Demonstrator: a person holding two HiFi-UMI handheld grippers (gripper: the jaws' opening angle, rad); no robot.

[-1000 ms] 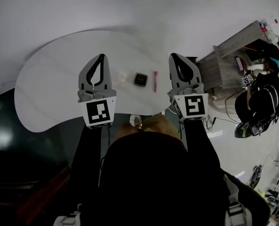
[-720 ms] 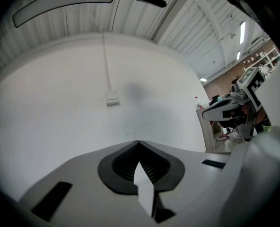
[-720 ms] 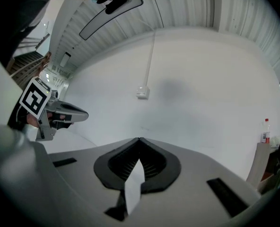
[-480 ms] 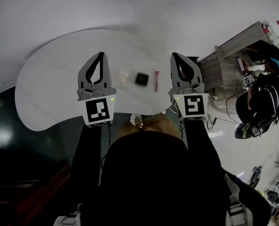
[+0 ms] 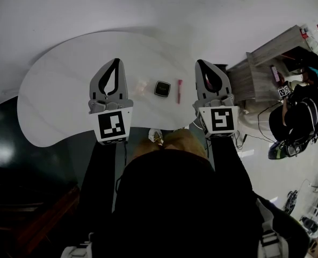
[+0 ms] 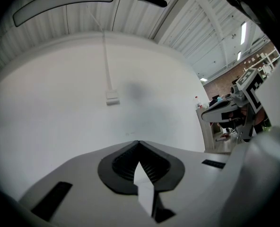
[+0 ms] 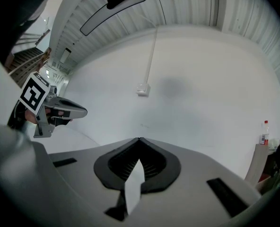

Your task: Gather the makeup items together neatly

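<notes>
Three makeup items lie in a row on the white curved table (image 5: pixel 62 90) in the head view: a small pale piece (image 5: pixel 142 86), a black square compact (image 5: pixel 161 88) and a slim pink tube (image 5: pixel 178 91). My left gripper (image 5: pixel 115 62) hovers just left of the pale piece, shut and empty. To the right of the pink tube my right gripper (image 5: pixel 200 63) is also shut with nothing in it. In the left gripper view the tips (image 6: pixel 139 142) meet against a white wall, and the right gripper view shows its tips (image 7: pixel 139 138) meeting the same way. No item appears in either gripper view.
A wooden desk (image 5: pixel 266 63) with clutter stands to the right of the table, and a person (image 5: pixel 301 117) sits beside it. The table's near edge runs just under both grippers. A bottle (image 7: pixel 264 132) shows at the right gripper view's far right.
</notes>
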